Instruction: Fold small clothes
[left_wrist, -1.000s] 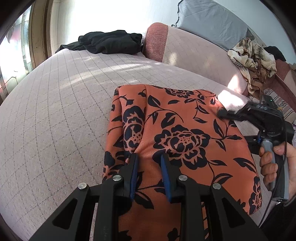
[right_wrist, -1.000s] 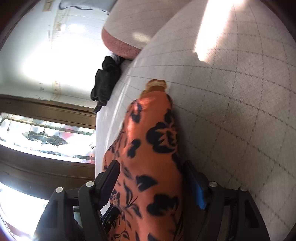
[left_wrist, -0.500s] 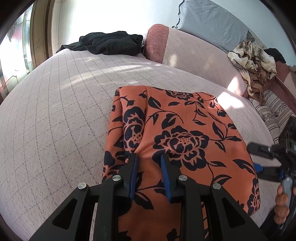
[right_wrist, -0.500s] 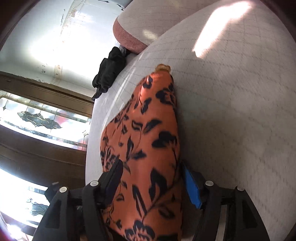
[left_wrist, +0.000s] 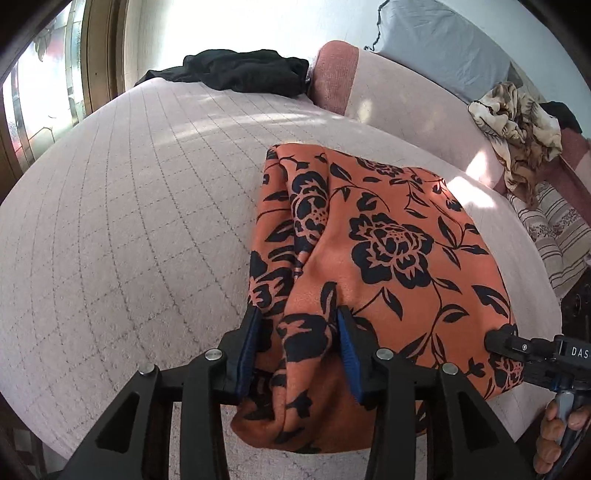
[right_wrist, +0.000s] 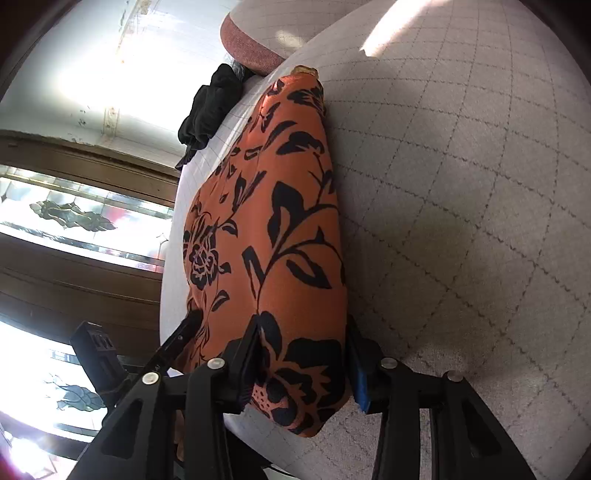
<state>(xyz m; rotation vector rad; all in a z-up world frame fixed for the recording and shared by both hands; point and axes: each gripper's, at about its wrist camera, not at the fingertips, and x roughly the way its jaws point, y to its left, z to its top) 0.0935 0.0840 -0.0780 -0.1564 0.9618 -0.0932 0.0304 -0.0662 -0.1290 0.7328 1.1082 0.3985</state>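
An orange garment with black flowers lies folded on the pale quilted cushion. My left gripper straddles its near left corner, jaws open wider than the fold of cloth between them. My right gripper straddles the near right corner of the garment, jaws open with cloth between them; it also shows in the left wrist view at that corner. The left gripper shows in the right wrist view.
A black garment lies at the cushion's far edge beside a pink bolster. A patterned beige cloth and a grey pillow sit on the backrest. A wooden glass-paned door stands to the left.
The left gripper's jaws have opened wider around the garment's corner. The right gripper has moved back along the right edge to the near right corner, cloth still between its jaws.
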